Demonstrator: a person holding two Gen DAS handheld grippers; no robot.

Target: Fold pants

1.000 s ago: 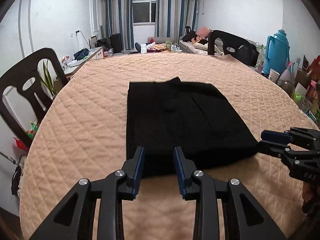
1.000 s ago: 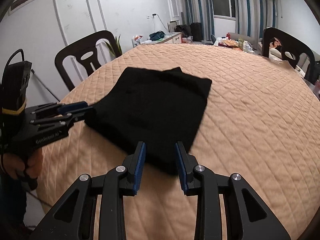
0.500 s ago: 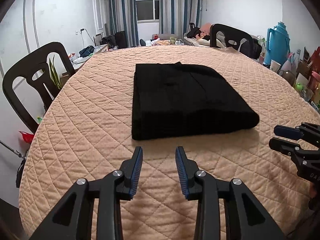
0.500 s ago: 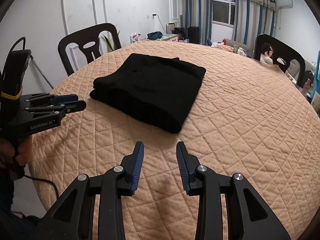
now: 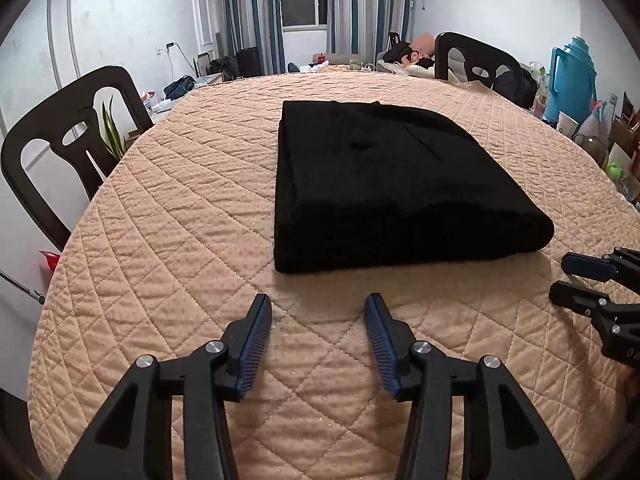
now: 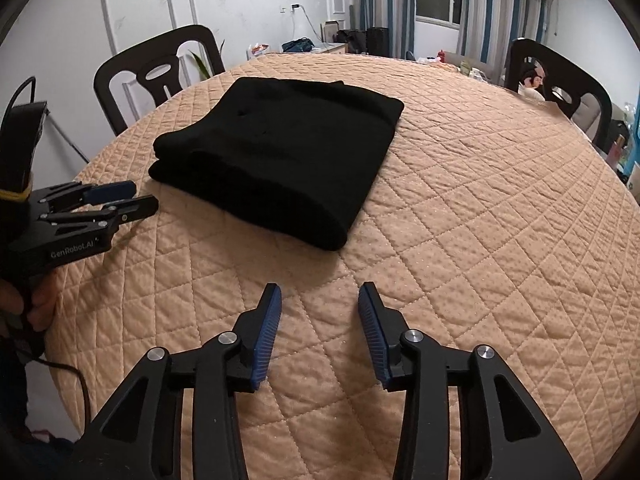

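The black pants lie folded into a thick rectangle on the peach quilted table cover; they also show in the right wrist view. My left gripper is open and empty, hovering just short of the bundle's near edge. It also shows at the left of the right wrist view. My right gripper is open and empty, back from the bundle's near corner. It shows at the right edge of the left wrist view.
Black chairs stand at the left and far right of the round table. A blue thermos and cluttered items stand beyond the right edge. The table's near rim curves close below both grippers.
Both grippers have let go of the pants' near edge and pulled back toward me, with jaws opened wider. The folded pants now lie free on the table.
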